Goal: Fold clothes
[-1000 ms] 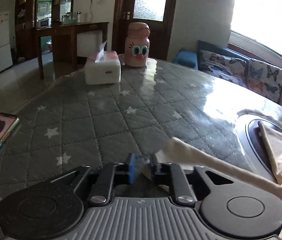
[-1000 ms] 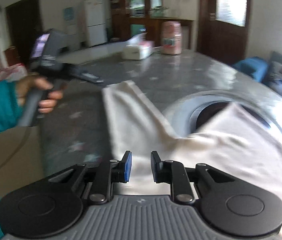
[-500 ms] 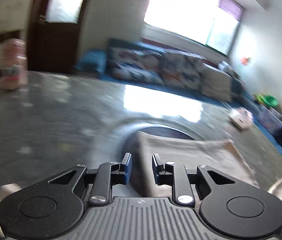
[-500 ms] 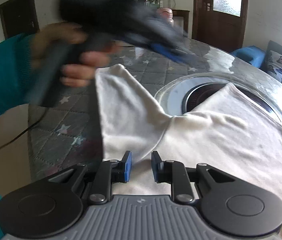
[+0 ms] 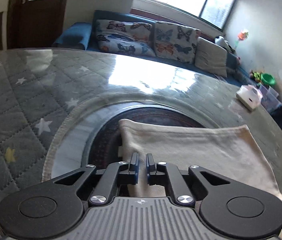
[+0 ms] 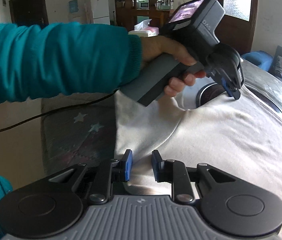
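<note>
In the left wrist view, my left hand-held gripper (image 5: 141, 161) sat over the cloth's (image 5: 191, 148) near edge on the surface (image 5: 20, 104), its jaws just closed to a thin gap; I could not tell if cloth was pinched. In the right wrist view, my right hand-held gripper (image 6: 142, 163) hung above the cloth (image 6: 211, 140), jaws apart, empty; my left hand (image 6: 171, 60) held the other's tip (image 6: 233, 92) on the fabric.

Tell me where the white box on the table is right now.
In the left wrist view, the white box sits at the far right of the quilted table, beyond the cream garment, near the table's edge.
</note>
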### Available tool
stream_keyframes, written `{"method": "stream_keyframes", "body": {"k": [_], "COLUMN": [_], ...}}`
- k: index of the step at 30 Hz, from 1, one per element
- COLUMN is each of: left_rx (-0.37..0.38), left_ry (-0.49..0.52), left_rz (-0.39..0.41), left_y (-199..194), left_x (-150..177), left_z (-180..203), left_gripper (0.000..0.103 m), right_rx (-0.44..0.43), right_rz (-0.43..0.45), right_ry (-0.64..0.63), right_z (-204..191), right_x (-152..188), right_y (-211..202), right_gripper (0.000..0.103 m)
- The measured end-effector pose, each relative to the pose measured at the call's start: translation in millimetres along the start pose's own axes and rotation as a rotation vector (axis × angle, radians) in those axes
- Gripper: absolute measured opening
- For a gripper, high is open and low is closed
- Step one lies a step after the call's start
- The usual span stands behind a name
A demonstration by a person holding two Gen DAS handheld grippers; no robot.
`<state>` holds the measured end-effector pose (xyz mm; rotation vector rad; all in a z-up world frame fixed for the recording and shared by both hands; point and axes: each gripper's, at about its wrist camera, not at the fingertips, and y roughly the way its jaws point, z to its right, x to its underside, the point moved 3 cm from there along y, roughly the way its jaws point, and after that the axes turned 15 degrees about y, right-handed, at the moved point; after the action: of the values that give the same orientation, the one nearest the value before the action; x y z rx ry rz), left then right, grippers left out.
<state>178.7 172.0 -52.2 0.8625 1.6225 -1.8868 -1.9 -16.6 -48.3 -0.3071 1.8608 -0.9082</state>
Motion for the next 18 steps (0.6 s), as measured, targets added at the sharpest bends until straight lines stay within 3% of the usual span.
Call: {"method": "stream_keyframes", "body": {"k": [7,10,13,18], "left_rx": [-0.009,-0.012,-0.016,0.041], "left_ry": [-0.003,0.0,0.032,0.135], "left_rz": [0.005,0.006,0.026,0.093], "left_y": [-1,-6,-24,-69], "left_x": [-1,-3,-2,14], "left_z": [-1,1,11,50], "left_gripper": [0.009,0.009,0.009,0.01], "right_rx": [0.004,0.054,0.111,0.186], "right_rz": [0.034,0.063,0.059,0.034], "right_ry": [0.015,0.061,0.1,0.179], "right_z": [4,18,32,48], "right_x": [-4,-4,4,29], "right_y": [-14,-29,-43,-61], "right_gripper": [0.022,0.026,0.026,0.026]}}
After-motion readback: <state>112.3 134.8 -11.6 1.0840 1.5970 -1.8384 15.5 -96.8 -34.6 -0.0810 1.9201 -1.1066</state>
